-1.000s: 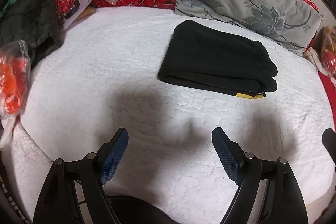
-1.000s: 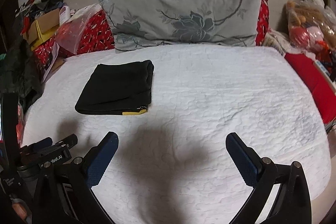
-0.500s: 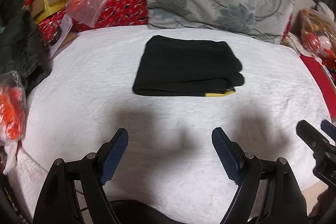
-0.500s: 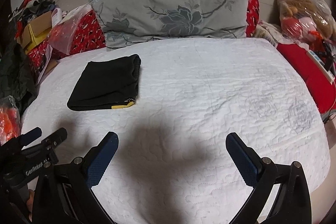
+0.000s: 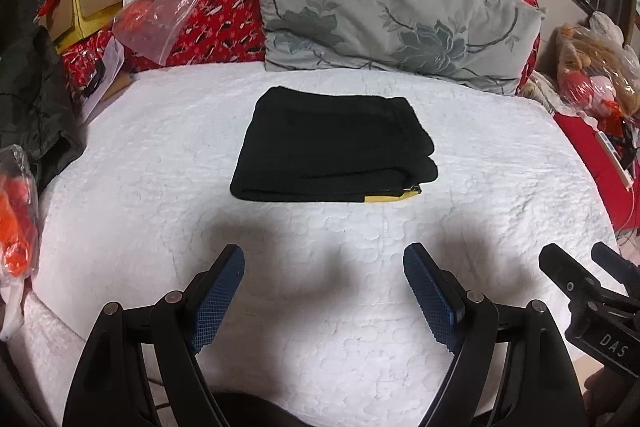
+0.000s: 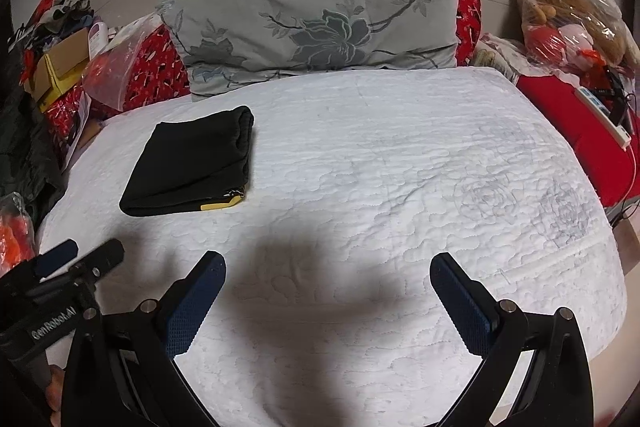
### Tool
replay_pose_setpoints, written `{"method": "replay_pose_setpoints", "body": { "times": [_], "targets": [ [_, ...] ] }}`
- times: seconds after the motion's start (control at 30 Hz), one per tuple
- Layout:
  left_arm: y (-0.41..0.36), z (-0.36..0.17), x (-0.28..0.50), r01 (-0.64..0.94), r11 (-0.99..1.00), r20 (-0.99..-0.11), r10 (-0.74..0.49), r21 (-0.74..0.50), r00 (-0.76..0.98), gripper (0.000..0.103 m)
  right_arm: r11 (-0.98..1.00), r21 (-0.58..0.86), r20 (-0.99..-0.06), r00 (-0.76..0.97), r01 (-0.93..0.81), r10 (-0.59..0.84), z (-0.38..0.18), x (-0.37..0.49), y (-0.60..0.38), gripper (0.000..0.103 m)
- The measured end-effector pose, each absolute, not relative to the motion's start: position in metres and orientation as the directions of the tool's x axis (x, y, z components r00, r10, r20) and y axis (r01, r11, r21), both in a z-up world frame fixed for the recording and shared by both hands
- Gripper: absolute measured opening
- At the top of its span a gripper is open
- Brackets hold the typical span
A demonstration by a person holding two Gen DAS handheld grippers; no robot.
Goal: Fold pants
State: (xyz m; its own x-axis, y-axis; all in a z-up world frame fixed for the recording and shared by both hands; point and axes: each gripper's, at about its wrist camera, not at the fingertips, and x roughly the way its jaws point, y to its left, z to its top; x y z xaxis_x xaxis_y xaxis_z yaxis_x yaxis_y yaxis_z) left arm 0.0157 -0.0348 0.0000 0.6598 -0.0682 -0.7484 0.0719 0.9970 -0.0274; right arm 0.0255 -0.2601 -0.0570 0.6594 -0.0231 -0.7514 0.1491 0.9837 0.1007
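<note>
The black pants (image 5: 332, 151) lie folded into a compact rectangle on the white quilted bed (image 5: 160, 187), toward its head and just short of the grey floral pillow (image 5: 396, 23); a yellow tab (image 5: 390, 198) pokes out at the near right corner of the stack, and the rolled edges of the folds face right. Nothing touches the pants; both grippers sit well apart from them, near the foot of the bed.

The left gripper (image 5: 324, 285) hovers over the quilt with its blue-padded fingers (image 5: 218, 301) spread wide and nothing between them; the pants lie straight ahead of it. The right gripper (image 6: 328, 291) is likewise spread wide and empty, and from its view the pants (image 6: 192, 167) sit off to the left, with bare quilt (image 6: 400, 167) ahead. Each gripper shows at the edge of the other's view; the right one (image 5: 576, 275) at the far right, the left one (image 6: 80, 255) at the far left.

A red patterned cushion (image 5: 208, 23) leans behind the pillow; a clear plastic bag (image 5: 160, 15) and a cardboard box (image 5: 88, 7) crowd the left side, and bagged plush toys (image 6: 572, 23) sit to the right.
</note>
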Motion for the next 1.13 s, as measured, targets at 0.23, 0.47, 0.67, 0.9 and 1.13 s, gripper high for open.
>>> {"method": "replay_pose_setpoints", "body": {
  "times": [0.23, 0.47, 0.67, 0.9, 1.13],
  "targets": [
    [-0.042, -0.004, 0.015, 0.083, 0.996, -0.761, -0.066, -0.016, 0.646, 0.085, 0.979, 0.110, -0.755, 0.655, 0.170, -0.029, -0.057, 0.025, -0.267, 0.103],
    [-0.041, -0.006, 0.022, 0.074, 0.997, -0.770, -0.047, 0.000, 0.637, 0.086, 0.985, 0.083, -0.756, 0.654, 0.149, -0.035, -0.055, 0.032, -0.260, 0.103],
    [-0.039, -0.011, 0.028, 0.063, 0.998, -0.779, -0.037, 0.003, 0.626, 0.088, 0.989, 0.057, -0.766, 0.642, 0.136, -0.045, -0.057, 0.036, -0.256, 0.103],
    [-0.039, -0.014, 0.033, 0.056, 0.998, -0.786, -0.028, 0.008, 0.617, 0.089, 0.990, 0.033, -0.774, 0.630, 0.137, -0.062, -0.061, 0.040, -0.255, 0.103],
    [-0.035, -0.016, 0.038, 0.040, 0.999, -0.794, -0.028, -0.004, 0.608, 0.090, 0.990, 0.033, -0.772, 0.632, 0.136, -0.061, -0.059, 0.040, -0.256, 0.103]
  ]
}}
